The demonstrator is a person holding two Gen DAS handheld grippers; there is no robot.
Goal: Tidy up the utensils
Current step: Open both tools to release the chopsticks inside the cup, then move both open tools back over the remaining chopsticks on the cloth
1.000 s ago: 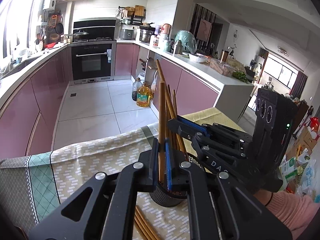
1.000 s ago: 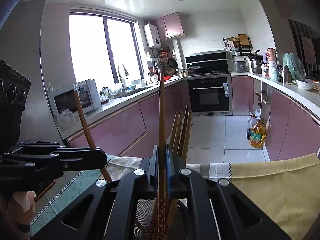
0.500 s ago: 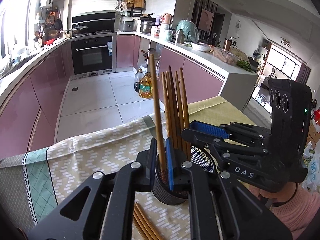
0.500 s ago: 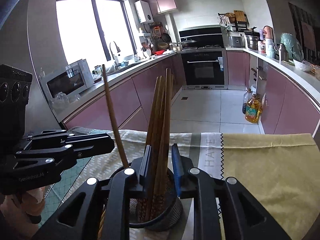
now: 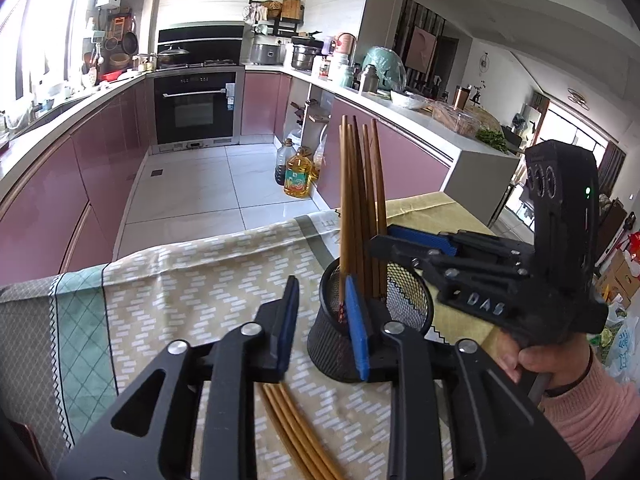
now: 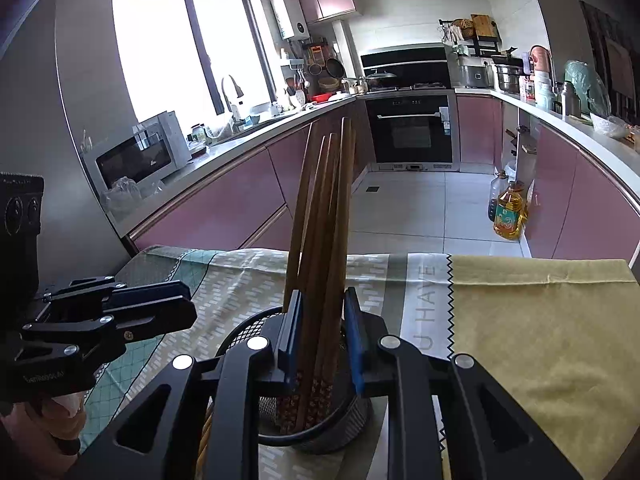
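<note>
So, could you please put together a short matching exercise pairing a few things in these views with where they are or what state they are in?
Things:
1. loose chopsticks
2. standing chopsticks
3. mesh holder
4. left gripper

States:
A. black, upright on the tablecloth
B. jaws open, holding nothing
C. lying flat on the cloth
D. upright inside the cup

Pairs: 1-C, 2-D, 3-A, 4-B
</note>
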